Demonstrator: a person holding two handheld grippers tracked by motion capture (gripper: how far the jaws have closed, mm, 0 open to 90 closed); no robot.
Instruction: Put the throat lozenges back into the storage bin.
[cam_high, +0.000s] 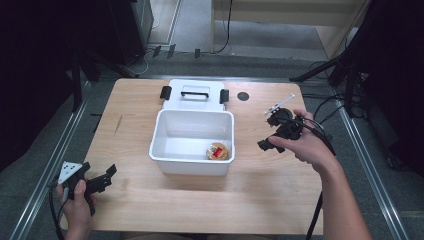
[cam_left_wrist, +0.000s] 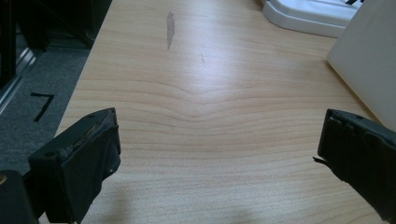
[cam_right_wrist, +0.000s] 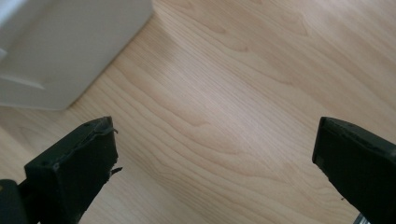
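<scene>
A: Status of the right gripper (cam_high: 272, 141)?

B: Jaws spread wide, nothing between them, bare table (cam_right_wrist: 243, 93) ahead. The small round tin (cam_high: 217, 151) lies in the white bin (cam_high: 165, 160), beyond its left jaw.

A: Left gripper (cam_high: 107, 176)?

B: Also open and empty, the bin wall off its right jaw.

A: Procedure?

B: Probably fetch the lid (cam_high: 195, 95) behind the bin; seat both jaws squarely on its edge before closing.

The left gripper (cam_left_wrist: 217, 154), jaws wide apart, hovers over bare wooden table (cam_left_wrist: 210, 93).
</scene>
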